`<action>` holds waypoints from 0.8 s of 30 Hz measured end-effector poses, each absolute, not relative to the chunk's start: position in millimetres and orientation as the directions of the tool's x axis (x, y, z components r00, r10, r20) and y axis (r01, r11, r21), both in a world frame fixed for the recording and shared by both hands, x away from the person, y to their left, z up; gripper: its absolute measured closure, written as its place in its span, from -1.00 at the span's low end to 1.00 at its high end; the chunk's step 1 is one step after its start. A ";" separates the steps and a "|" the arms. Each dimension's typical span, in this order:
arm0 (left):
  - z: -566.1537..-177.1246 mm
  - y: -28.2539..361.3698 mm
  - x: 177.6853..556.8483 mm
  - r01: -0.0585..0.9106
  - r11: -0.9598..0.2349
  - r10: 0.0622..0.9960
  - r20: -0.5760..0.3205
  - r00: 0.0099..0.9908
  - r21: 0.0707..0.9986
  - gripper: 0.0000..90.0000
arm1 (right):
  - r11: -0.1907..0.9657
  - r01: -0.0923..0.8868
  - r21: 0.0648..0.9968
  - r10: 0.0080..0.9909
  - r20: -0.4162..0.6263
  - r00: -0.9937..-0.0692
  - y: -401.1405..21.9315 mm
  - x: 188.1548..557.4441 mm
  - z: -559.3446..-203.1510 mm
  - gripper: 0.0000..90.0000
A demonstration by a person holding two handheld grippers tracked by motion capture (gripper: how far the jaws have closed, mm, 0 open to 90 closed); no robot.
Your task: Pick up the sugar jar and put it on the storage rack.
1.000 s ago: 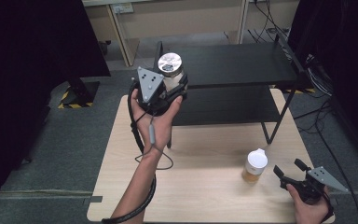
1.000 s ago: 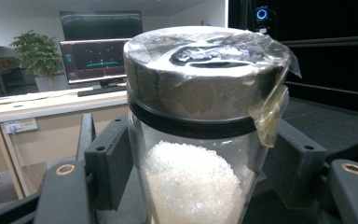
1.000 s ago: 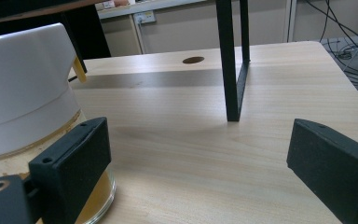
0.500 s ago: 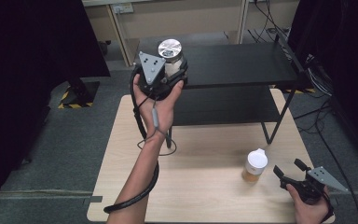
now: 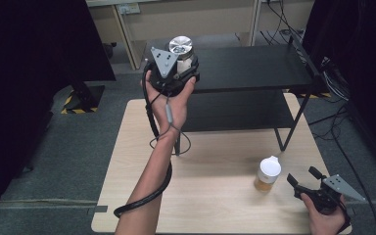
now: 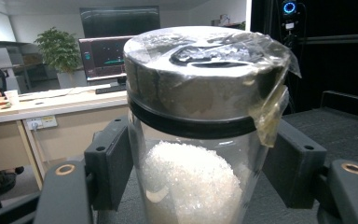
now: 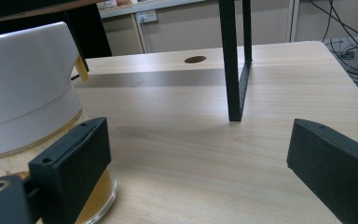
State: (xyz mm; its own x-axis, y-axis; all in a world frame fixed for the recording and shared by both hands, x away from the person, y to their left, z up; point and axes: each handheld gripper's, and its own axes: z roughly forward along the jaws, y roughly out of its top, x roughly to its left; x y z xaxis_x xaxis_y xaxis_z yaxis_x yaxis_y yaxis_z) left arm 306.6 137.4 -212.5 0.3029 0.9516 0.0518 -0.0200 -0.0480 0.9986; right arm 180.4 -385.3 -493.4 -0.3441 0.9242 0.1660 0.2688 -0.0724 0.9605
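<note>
Clamping a glass jar (image 5: 183,55) of white crystals between its black pads, the left gripper (image 5: 180,66) holds it upright over the near-left corner of the black shelf (image 5: 254,68), at about 11 o'clock in the high view. Clear film wraps the jar's silver lid (image 6: 205,60). At 5 o'clock, the right gripper (image 5: 304,178) rests low over the wooden table (image 5: 215,196), its jaws standing wide apart with nothing between them. A white-capped jar (image 5: 267,174) of amber liquid stands just beside its left jaw.
</note>
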 end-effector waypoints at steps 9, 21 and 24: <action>-212.9 135.0 312.3 -0.003 -0.052 0.956 0.050 0.288 0.999 -0.31 | -0.069 0.271 0.960 0.924 0.164 -0.346 -385.2 180.8 -493.0 -0.86; -213.3 134.7 316.6 0.026 -0.048 0.958 0.039 0.285 0.998 -0.31 | -0.066 0.270 0.961 0.923 0.162 -0.348 -385.1 180.8 -492.9 -0.86; -212.9 134.5 317.1 0.030 -0.048 0.958 0.037 0.284 0.998 -0.31 | -0.065 0.270 0.961 0.923 0.161 -0.348 -385.1 180.8 -492.9 -0.86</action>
